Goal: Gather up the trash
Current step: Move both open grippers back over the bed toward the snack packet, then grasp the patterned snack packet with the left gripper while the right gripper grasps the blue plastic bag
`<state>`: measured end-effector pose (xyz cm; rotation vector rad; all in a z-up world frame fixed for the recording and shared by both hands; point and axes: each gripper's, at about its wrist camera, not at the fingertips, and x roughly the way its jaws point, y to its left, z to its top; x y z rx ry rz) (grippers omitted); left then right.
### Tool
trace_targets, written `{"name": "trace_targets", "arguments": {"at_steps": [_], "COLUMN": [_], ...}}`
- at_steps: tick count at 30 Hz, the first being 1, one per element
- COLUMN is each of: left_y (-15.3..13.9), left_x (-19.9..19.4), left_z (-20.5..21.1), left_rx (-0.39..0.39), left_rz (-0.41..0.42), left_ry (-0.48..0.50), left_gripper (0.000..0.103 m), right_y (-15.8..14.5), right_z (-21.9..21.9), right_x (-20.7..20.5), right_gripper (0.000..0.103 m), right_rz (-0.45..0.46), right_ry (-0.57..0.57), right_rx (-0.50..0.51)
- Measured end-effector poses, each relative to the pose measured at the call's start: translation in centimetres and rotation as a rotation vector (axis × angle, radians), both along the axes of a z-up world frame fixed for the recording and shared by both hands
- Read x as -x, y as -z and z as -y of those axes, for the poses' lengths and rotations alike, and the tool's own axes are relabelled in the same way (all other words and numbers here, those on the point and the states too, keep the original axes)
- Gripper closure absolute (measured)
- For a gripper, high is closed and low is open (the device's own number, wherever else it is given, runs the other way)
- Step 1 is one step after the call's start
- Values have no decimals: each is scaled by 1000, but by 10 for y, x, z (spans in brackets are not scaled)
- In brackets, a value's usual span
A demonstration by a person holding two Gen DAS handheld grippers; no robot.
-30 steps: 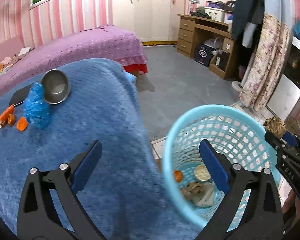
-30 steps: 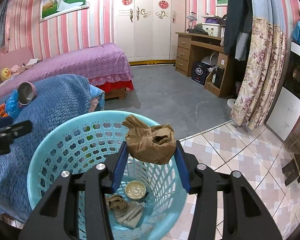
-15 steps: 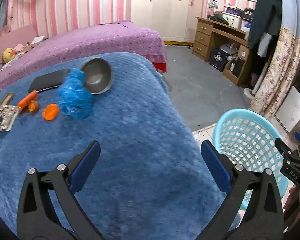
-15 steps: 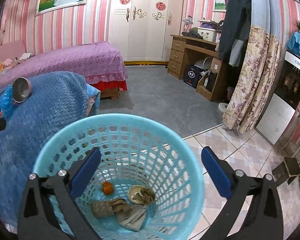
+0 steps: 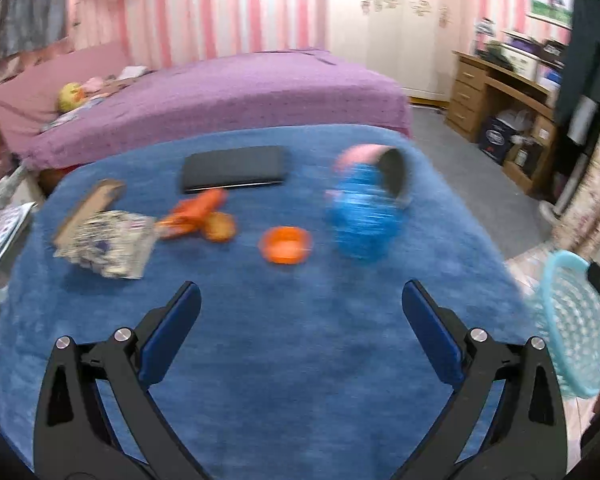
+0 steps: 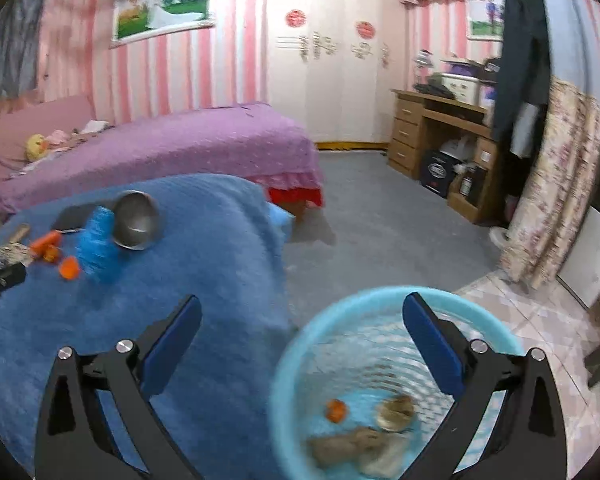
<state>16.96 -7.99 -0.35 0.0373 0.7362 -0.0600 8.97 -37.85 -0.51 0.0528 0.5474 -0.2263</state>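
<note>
Right gripper (image 6: 300,340): fingers spread wide, nothing between them; they have just been opening. It sits over the near rim of the blue basket (image 6: 284,364), which stands on the floor just right of the table. Basket bottom holds crumpled brown paper (image 6: 348,444), a small round tub (image 6: 396,412) and an orange scrap (image 6: 335,410).

Left gripper (image 5: 300,328): fingers also wide apart, empty, over the blue blanket (image 5: 300,380) covering the table, pointed at the remaining items.

Still on the table, far side:
- crumpled blue plastic bag (image 5: 362,220), touching the steel bowl (image 5: 396,174) behind it
- orange cap (image 5: 286,244), just left of the bag
- orange peel pieces (image 5: 204,216), further left
- patterned wrapper (image 5: 108,240) at the left end, partly on a brown card
- black flat case (image 5: 234,168) behind the peel; likely not trash, same for the bowl

Handling, as a judgement:
- Bag: very light, soft, collapses under the pads. Pinch through the bulk in the middle, not a loose edge. Watch the bowl; a grab from the far side could drag or tip it.
- Cap: small, stiff, low on plush fabric. Fingers must press down into the blanket and close across its rim; may slip or snag pile.
- Peel: light, limp, separate pieces, probably one at a time.
- Wrapper: light, crinkly; grip the raised middle fold.

Nearest to the left gripper looks like the cap or bag. Views are blurred, so fine detail is uncertain.
</note>
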Motion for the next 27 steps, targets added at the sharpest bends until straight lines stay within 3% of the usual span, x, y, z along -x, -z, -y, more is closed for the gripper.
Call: {"name": "trace_targets", "arguments": {"at_steps": [9, 18, 23, 25, 27], "left_y": [12, 39, 49, 51, 51], "left_x": [-23, -32, -41, -44, -47], "left_z": [-106, -169, -187, -194, -200], "left_rx": [-39, -6, -5, 7, 23], "left_rz": [-4, -74, -100, -105, -106], "left_ry": [-150, -239, -263, -277, -295], "left_gripper": [6, 6, 6, 6, 6], "right_y": [2, 35, 45, 48, 51], "right_z": [-103, -176, -192, -196, -199], "right_x": [-55, -101, -129, -138, -144], "right_gripper": [5, 5, 5, 10, 34], "right_rz": [-11, -70, -99, -106, -120], "right_ry": [-144, -233, -242, -256, -277], "right_rx": [7, 62, 90, 79, 76]}}
